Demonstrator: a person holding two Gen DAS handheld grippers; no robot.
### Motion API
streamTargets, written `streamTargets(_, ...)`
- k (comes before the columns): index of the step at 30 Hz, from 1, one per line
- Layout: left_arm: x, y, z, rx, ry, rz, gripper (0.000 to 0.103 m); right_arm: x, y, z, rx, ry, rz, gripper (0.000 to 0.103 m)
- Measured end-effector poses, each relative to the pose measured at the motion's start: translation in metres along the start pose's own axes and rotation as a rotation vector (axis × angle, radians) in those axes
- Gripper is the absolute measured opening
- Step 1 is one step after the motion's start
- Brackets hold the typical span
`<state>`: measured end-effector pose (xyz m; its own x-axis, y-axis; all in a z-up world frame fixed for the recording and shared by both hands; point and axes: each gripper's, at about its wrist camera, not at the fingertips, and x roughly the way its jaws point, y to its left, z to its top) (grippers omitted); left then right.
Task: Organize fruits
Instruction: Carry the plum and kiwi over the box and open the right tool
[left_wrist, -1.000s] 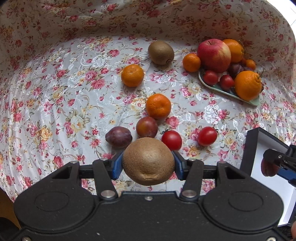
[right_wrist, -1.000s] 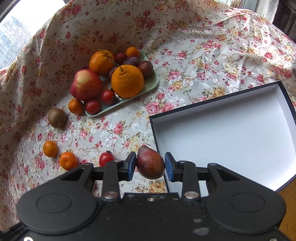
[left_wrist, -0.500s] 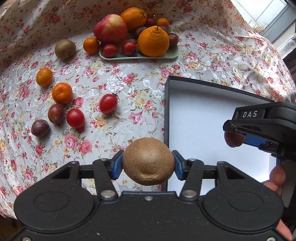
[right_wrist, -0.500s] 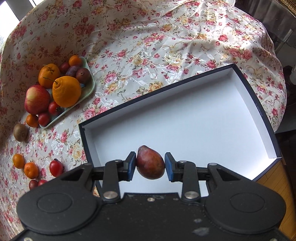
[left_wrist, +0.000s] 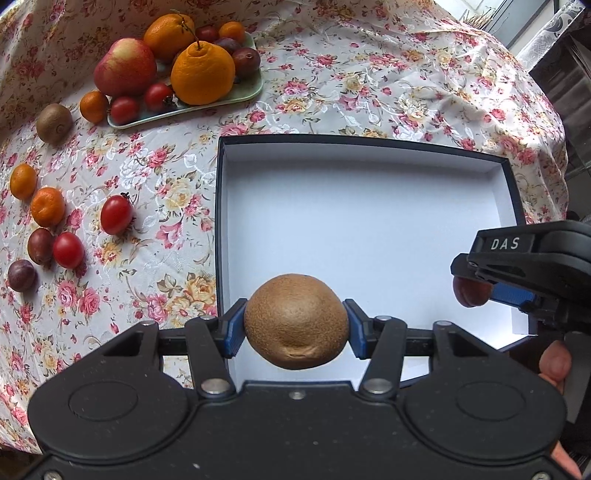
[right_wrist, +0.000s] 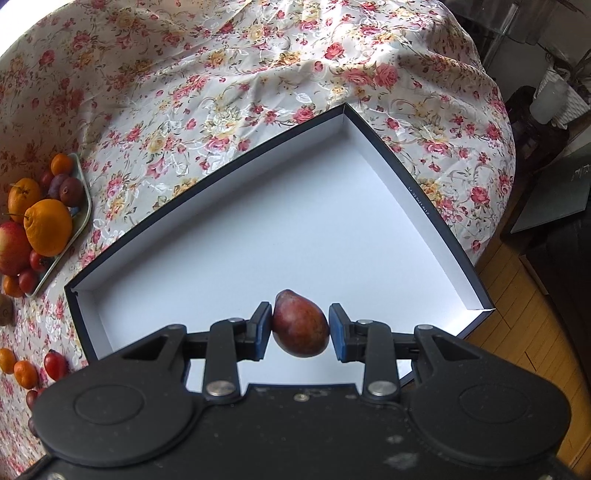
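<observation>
Left gripper (left_wrist: 295, 328) pinching a kiwi (left_wrist: 295, 321) above the near edge of the box (left_wrist: 369, 229), right gripper (right_wrist: 300, 326) pinching a plum (right_wrist: 301, 323) over the box, other fruits on tray (left_wrist: 243, 92) and cloth (left_wrist: 166, 177)

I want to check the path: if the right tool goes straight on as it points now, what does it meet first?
Probably the white floor of the open box; the right tool, shut on a plum, points into it and nothing lies between. Depth is unclear.

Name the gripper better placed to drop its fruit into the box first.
Right, marginally. The right gripper holds its plum well over the box interior; the left gripper holds its kiwi near the box's left wall.
</observation>
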<state>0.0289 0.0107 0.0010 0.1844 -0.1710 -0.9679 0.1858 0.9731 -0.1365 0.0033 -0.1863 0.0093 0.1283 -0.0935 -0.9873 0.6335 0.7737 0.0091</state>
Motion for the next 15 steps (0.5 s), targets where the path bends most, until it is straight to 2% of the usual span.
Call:
streamTargets(7, 0.008, -0.011, 0.004, 0.011, -0.016, 0.046, 0.059, 0.003, -0.014, 0.004, 0.014, 0.003, -0.002, 0.034)
streamTargets(15, 0.02, -0.017, 0.006, 0.015, 0.009, 0.07, 0.059, 0.006, -0.022, 0.006, 0.01, 0.012, -0.009, 0.034)
